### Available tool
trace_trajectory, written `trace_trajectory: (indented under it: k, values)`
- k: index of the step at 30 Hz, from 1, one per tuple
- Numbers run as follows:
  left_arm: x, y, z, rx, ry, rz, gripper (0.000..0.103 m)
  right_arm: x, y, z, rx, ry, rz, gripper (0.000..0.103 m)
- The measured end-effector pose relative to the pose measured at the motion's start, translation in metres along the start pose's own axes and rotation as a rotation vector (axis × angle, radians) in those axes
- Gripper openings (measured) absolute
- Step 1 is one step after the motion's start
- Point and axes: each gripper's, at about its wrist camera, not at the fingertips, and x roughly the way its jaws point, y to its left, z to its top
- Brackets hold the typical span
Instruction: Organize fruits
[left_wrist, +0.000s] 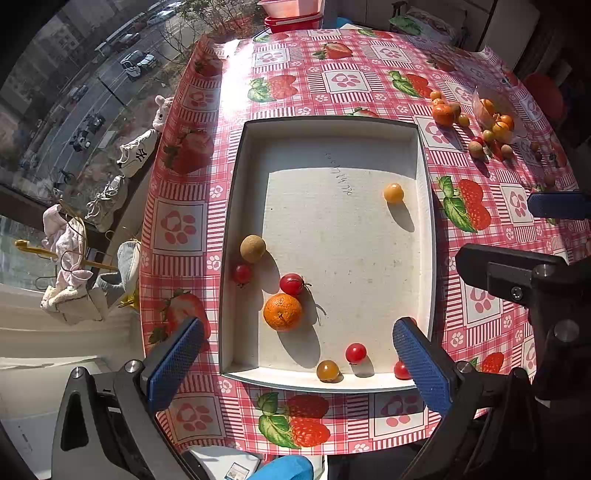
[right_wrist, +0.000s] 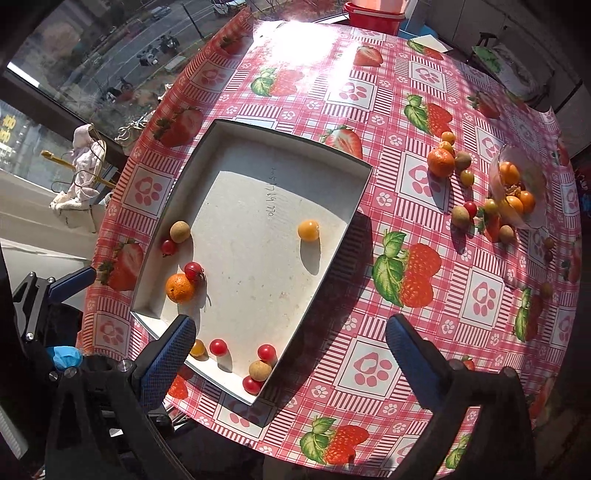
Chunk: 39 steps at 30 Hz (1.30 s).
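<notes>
Left gripper (left_wrist: 297, 363): jaws wide apart, nothing between the blue pads, hovering over the near edge of the white tray (left_wrist: 424, 155). Right gripper (right_wrist: 290, 356): also spread wide, empty, above the tray's near right corner and the strawberry-print tablecloth (right_wrist: 369, 369). Tray contents, left wrist view: mandarin (left_wrist: 282, 311) near the left wall w/ a red cherry tomato (left_wrist: 291, 283) touching its upper side; brown longan (left_wrist: 252, 248) and another red tomato (left_wrist: 242, 273) against the left wall; yellow tomato (left_wrist: 393, 192) alone toward the right wall; along the near wall a yellow tomato (left_wrist: 327, 370) and red tomato (left_wrist: 355, 352). Right wrist view adds a second longan (right_wrist: 260, 370) in the near right corner. Unsorted fruit pile (right_wrist: 480, 192) lies on the cloth well right of the tray, incl. a second mandarin (right_wrist: 440, 162), partly in a clear plastic bag (right_wrist: 532, 184).
</notes>
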Motion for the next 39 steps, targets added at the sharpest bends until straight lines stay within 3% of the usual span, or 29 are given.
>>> trace_trajectory:
  k: [39]
  values:
    - [-0.016,-0.026,-0.008,0.035,-0.019,0.05,0.103,-0.005,-0.004,-0.016,-0.023,0.013,0.019,0.103]
